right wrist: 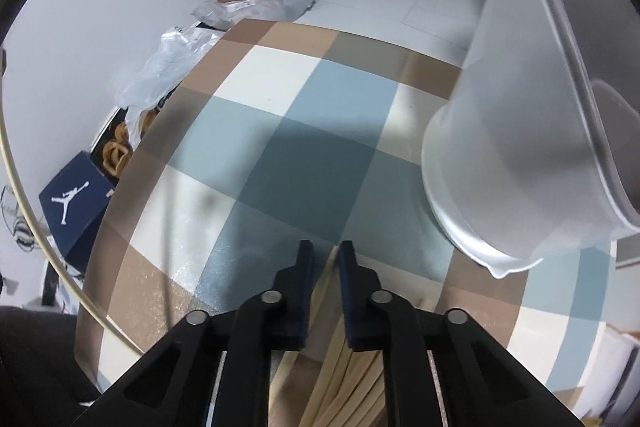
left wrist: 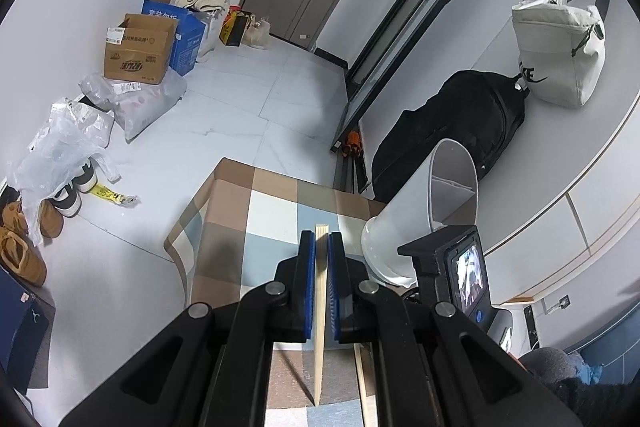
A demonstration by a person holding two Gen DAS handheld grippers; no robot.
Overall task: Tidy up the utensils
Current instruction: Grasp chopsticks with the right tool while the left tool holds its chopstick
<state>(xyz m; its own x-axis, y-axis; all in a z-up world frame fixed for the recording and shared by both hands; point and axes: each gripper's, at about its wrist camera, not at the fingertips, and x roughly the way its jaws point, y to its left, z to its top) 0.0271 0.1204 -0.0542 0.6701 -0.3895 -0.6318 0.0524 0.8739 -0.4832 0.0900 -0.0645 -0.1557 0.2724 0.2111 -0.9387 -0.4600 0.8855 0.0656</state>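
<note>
My left gripper (left wrist: 321,239) is shut on a pale wooden chopstick (left wrist: 320,307), which stands up between the blue pads above the checked tablecloth (left wrist: 272,211). Just right of it is a white utensil holder (left wrist: 420,227) with an inner divider, its mouth empty. In the right wrist view my right gripper (right wrist: 326,251) points steeply down onto a heap of several chopsticks (right wrist: 348,387). Its jaws stand narrow, with a chopstick (right wrist: 335,279) from the heap between the pads. The holder (right wrist: 520,147) looms close at the right. A loose chopstick (left wrist: 366,387) lies on the cloth.
The table edge (left wrist: 204,195) drops to a tiled floor at the left. A cardboard box (left wrist: 138,51), plastic bags (left wrist: 60,147) and shoes lie there. A black backpack (left wrist: 452,131) and a white bag (left wrist: 560,51) sit behind the holder. A blue shoe box (right wrist: 76,203) stands beside the table.
</note>
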